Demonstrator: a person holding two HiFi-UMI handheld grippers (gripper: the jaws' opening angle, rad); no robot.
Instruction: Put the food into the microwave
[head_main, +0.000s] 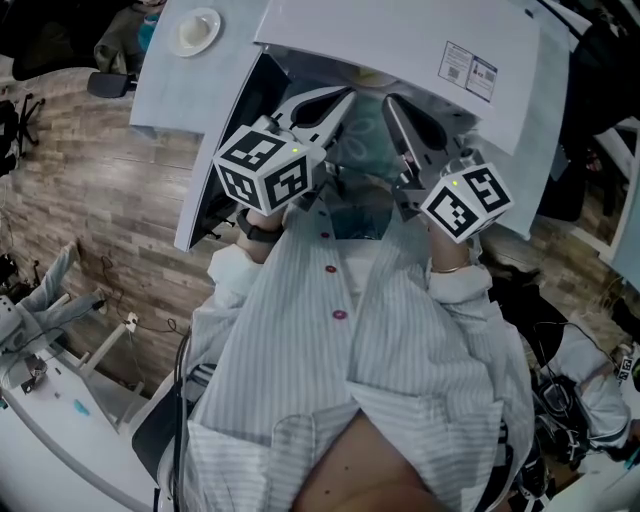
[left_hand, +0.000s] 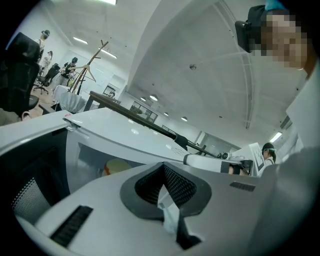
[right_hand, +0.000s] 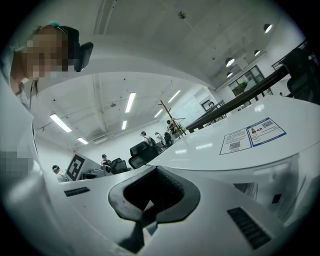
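In the head view a pale teal see-through dish (head_main: 366, 135) hangs in front of the white microwave (head_main: 400, 40), held from both sides. My left gripper (head_main: 343, 100) is shut on its left rim, which shows as a thin pale strip (left_hand: 169, 212) pinched between the dark pads. My right gripper (right_hand: 145, 210) is shut on the right rim, and its tips (head_main: 392, 106) reach in from the right. The microwave door (head_main: 205, 170) stands open to the left. Something yellowish (left_hand: 117, 167) shows in the opening beyond the left jaws. The dish's contents are hidden.
A white plate (head_main: 195, 30) sits on the white surface at the upper left. Two stickers (head_main: 468, 68) mark the microwave top. A wooden floor (head_main: 90, 180) lies to the left, with a white desk (head_main: 40, 440) and cables at lower left. Chairs and people (right_hand: 145, 145) stand far off.
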